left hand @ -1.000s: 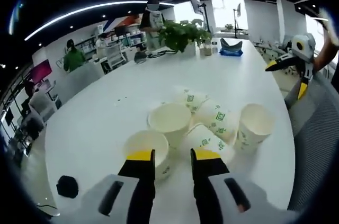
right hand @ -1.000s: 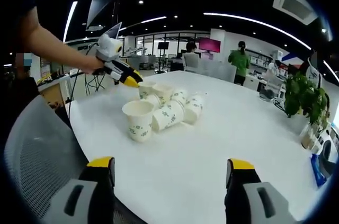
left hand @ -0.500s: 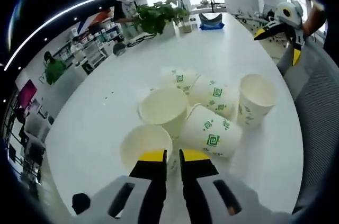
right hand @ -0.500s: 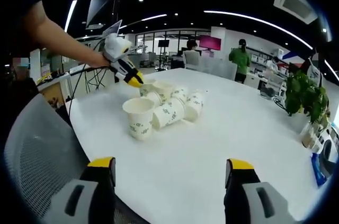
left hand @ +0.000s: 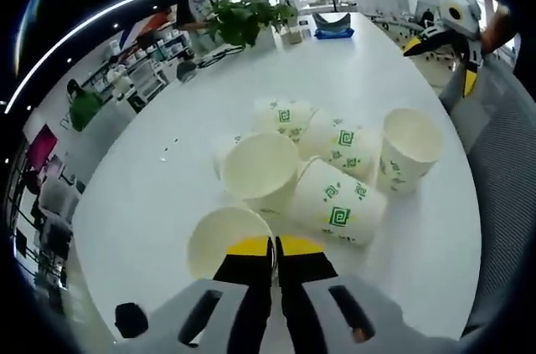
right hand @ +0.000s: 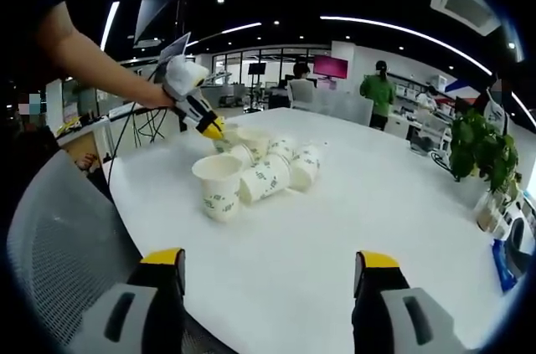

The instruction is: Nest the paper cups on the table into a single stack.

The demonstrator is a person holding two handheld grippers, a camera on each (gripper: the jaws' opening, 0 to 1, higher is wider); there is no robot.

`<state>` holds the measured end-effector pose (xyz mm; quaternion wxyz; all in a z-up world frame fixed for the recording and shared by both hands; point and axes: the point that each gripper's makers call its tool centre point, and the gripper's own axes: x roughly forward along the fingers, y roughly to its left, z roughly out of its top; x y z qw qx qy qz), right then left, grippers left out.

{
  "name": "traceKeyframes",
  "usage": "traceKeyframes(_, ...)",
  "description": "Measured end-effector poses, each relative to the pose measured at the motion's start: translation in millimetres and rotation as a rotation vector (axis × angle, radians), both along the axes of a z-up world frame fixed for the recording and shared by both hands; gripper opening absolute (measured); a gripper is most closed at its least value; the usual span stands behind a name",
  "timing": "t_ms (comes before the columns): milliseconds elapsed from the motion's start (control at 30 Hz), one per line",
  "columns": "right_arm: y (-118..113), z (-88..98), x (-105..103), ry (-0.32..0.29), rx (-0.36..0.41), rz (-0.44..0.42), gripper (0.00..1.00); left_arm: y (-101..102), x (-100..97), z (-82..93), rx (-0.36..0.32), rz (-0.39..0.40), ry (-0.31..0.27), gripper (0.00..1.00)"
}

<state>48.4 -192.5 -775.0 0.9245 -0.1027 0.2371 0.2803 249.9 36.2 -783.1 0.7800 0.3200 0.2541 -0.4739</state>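
Observation:
Several white paper cups with green marks are bunched together on the white table (left hand: 151, 195). In the left gripper view, my left gripper (left hand: 272, 247) is shut on the rim of the nearest upright cup (left hand: 222, 241). Behind that cup stands another upright cup (left hand: 261, 171). A cup lying on its side (left hand: 339, 203) rests to the right, with more lying cups (left hand: 343, 146) beyond it. A third upright cup (left hand: 408, 149) stands at the right end. My right gripper (right hand: 272, 264) is open over the table edge, well short of the cup cluster (right hand: 251, 170). The right gripper view shows the left gripper (right hand: 201, 117) in a person's hand.
A grey mesh chair (right hand: 59, 237) stands at the table edge beside the cups. A potted plant (left hand: 243, 23) and small items sit at the table's far end. Beyond the table, people stand (right hand: 378, 94) in the office. The table's middle (right hand: 377, 195) is bare.
My left gripper's jaws have shut, going from apart to pinched on the near cup's rim. The left view has tilted down over the cups. My right gripper has stayed open and still.

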Motion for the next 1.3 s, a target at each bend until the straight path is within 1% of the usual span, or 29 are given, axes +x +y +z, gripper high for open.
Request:
traceKeyframes(133, 1.1, 0.9, -0.3, -0.003, 0.003, 0.004, 0.84, 4.3, -4.3, -1.3, 0.019, 0.014, 0.004, 0.0)
traceKeyframes(300, 3.8, 2.3, -1.0, -0.012, 0.006, 0.018, 0.87, 13.4, -5.0, 3.0, -0.007, 0.041, 0.003, 0.0)
traceKeyframes(367, 4.8, 2.8, -1.0, -0.014, 0.009, 0.022, 0.88, 14.6, -8.4, 6.8, -0.019, 0.052, 0.004, 0.0)
traceKeyframes(467, 5.5, 2.9, -0.9, -0.017, 0.009, 0.029, 0.9, 15.7, -11.7, 13.5, -0.022, 0.061, -0.019, 0.0)
traceKeyframes(533, 6.1, 3.7, -0.7, -0.022, 0.013, 0.03, 0.91, 15.4, -12.0, 18.4, -0.046, 0.078, -0.022, 0.0)
traceKeyframes(667, 7.3, 4.4, -0.7, -0.026, 0.017, 0.035, 0.93, 15.8, -18.4, 33.6, -0.081, 0.098, -0.031, 0.0)
traceKeyframes(700, 7.4, 4.6, -0.6, -0.027, 0.018, 0.035, 0.93, 16.3, -18.6, 34.3, -0.089, 0.104, -0.031, 0.0)
traceKeyframes(767, 7.4, 4.7, -0.3, -0.027, 0.019, 0.035, 0.94, 17.0, -21.7, 42.5, -0.107, 0.111, -0.034, 0.0)
traceKeyframes(800, 7.7, 5.1, -0.2, -0.028, 0.021, 0.035, 0.95, 16.7, -23.4, 49.4, -0.124, 0.124, -0.035, 0.0)
traceKeyframes(867, 8.8, 5.1, -0.5, -0.028, 0.023, 0.039, 0.97, 14.3, -28.7, 59.7, -0.151, 0.126, -0.025, 0.0)
traceKeyframes(900, 10.2, 4.5, -1.2, -0.026, 0.022, 0.045, 0.98, 12.0, -33.6, 66.7, -0.145, 0.13, -0.024, 0.0)
traceKeyframes(933, 10.5, 4.4, -1.2, -0.027, 0.019, 0.048, 0.99, 12.6, -35.1, 69.8, -0.143, 0.13, -0.029, 0.0)
traceKeyframes(1000, 10.8, 5.3, -0.8, -0.032, 0.022, 0.049, 1.0, 13.8, -36.8, 78.0, -0.16, 0.143, -0.023, 0.0)
traceKeyframes(1067, 11.3, 4.5, -1.2, -0.025, 0.023, 0.051, 1.0, 7.5, -42.7, 89.5, -0.213, 0.155, 0.0, 0.0)
traceKeyframes(1100, 11.6, 4.3, -1.6, -0.024, 0.021, 0.053, 1.0, 6.0, -44.4, 93.6, -0.222, 0.152, 0.008, 0.0)
traceKeyframes(1133, 11.6, 3.6, -1.5, -0.021, 0.022, 0.055, 1.0, 5.4, -45.1, 95.5, -0.224, 0.151, 0.009, 0.0)
traceKeyframes(1167, 11.9, 3.2, -1.8, -0.016, 0.026, 0.056, 1.0, 2.3, -48.3, 102.4, -0.229, 0.144, 0.009, 0.0)
traceKeyframes(1233, 11.9, 3.2, -1.9, -0.014, 0.027, 0.056, 1.0, -2.1, -51.0, 109.3, -0.237, 0.135, 0.011, 0.0)
traceKeyframes(1300, 12.3, 3.1, -2.1, -0.012, 0.029, 0.057, 1.0, -11.3, -57.3, 119.5, -0.244, 0.115, 0.008, 0.0)
